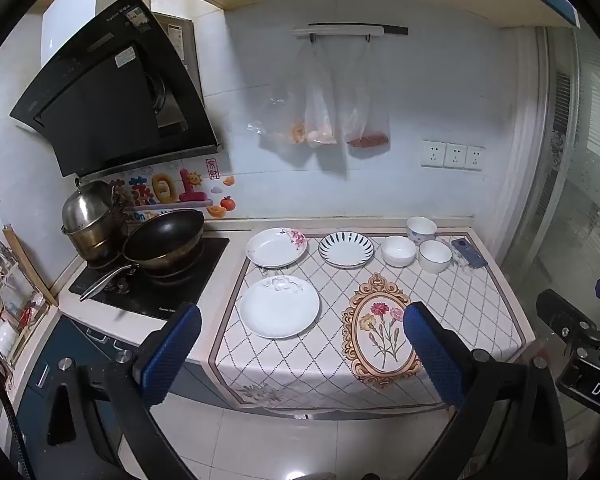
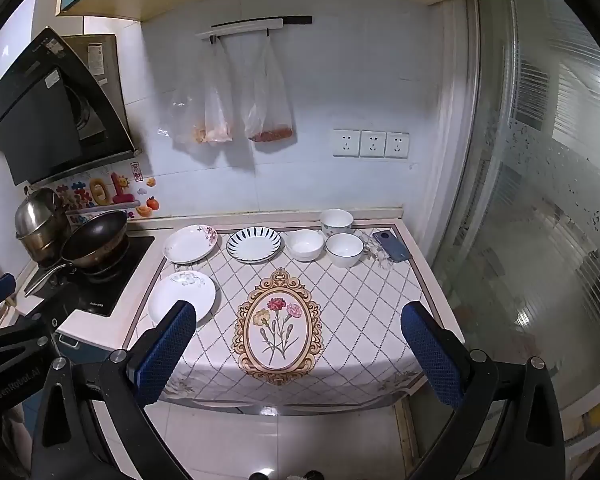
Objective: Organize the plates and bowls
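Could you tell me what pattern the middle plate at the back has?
Dark radial stripes around the striped plate's white rim; right wrist view shows it best.

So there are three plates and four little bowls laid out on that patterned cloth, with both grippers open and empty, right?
Nearly. Three plates, yes, but only three bowls: a patterned bowl at the back and two white bowls in front, clearest in the right wrist view. Both grippers are open and empty.

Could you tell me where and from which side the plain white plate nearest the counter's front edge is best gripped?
Grip the white plate by its near rim, coming in low from the front with the left claw, which is open. The plate lies flat on the cloth, so only the raised rim offers a pinch, and its front edge faces the claw with nothing in between.
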Available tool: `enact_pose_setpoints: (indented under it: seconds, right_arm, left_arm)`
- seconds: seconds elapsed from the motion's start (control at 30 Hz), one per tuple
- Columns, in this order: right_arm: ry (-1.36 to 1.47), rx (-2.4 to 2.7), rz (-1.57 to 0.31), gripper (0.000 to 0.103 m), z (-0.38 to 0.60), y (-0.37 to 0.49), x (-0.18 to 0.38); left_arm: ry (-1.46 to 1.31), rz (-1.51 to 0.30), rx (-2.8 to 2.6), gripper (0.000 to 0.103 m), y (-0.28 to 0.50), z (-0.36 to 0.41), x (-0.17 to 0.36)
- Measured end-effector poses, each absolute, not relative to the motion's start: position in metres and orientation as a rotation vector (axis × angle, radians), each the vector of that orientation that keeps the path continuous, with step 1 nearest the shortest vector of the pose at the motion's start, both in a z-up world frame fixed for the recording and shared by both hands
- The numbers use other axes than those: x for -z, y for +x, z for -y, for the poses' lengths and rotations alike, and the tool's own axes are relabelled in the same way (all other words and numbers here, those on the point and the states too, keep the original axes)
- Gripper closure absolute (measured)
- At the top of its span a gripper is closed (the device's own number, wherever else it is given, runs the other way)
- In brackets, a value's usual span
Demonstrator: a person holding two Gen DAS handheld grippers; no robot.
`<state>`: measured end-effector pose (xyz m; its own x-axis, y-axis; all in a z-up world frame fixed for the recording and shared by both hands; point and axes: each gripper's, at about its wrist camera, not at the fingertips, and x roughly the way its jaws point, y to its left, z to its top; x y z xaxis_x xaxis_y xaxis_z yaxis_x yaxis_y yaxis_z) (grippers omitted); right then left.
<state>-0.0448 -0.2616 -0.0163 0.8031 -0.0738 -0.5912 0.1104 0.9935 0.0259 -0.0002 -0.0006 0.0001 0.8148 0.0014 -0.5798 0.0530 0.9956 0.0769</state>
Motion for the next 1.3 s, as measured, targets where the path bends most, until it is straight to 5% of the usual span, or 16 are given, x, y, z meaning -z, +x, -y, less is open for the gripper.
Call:
enact_pose_setpoints:
  seconds: [1.3]
  right_arm:
    - [0.081,0.094,-0.624,0.000,0.257,-0.048,0.011]
  left_arm:
    - [0.074,-0.594,0.025,0.000,-0.004,0.001,-0.008]
